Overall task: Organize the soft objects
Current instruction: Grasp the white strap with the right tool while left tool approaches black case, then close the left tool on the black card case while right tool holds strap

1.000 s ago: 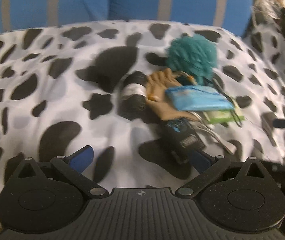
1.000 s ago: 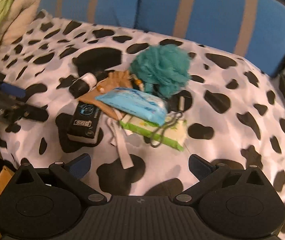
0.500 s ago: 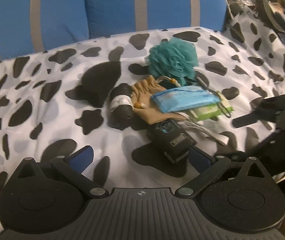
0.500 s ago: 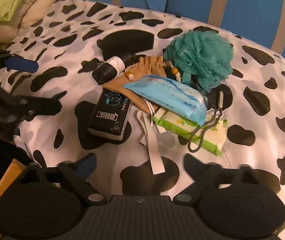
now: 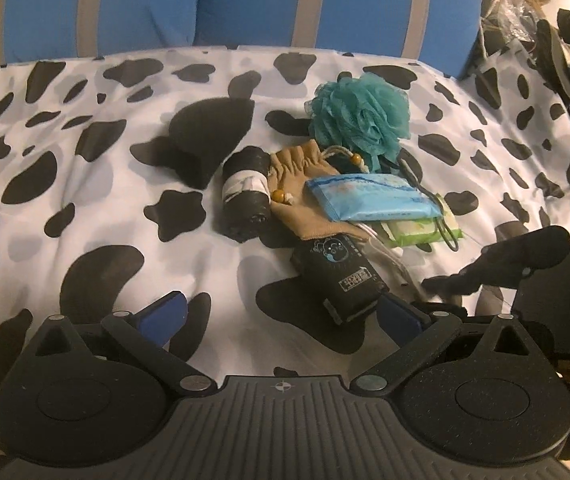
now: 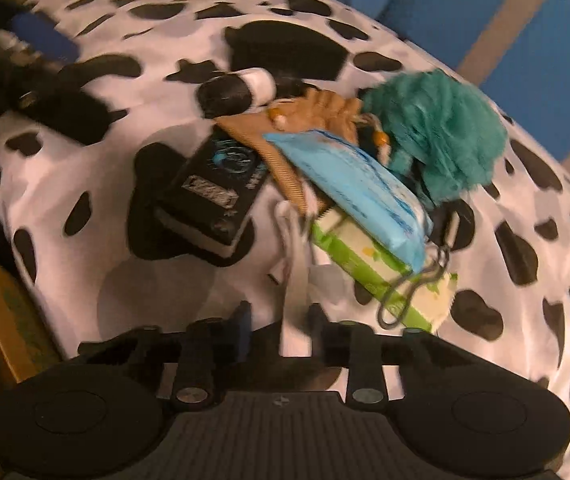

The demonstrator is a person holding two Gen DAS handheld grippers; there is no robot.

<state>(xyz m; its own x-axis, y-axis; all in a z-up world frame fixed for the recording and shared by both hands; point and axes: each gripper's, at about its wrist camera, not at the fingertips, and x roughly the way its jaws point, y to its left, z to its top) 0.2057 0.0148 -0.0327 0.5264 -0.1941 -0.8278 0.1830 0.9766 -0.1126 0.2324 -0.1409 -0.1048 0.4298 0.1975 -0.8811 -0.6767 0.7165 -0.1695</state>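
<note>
- The right gripper (image 6: 279, 330) has its jaws just closing in on the near end of a white strap (image 6: 297, 276); the blur leaves it unclear whether the pads press it yet.
- The strap lies on the cow-print cover (image 6: 525, 320), its long axis running from the gripper away toward the pile.
- The blue tissue pack (image 6: 349, 184) lies slantwise on the green wipes pack (image 6: 369, 268), both pointing from upper left to lower right in the right wrist view.
- The black pack (image 5: 339, 276) sits just beyond the spread, empty left gripper (image 5: 281, 314).
- The teal bath pouf (image 5: 361, 114) lies at the far end, the tan drawstring pouch (image 5: 301, 176) beside a black roll (image 5: 245, 196).
</note>
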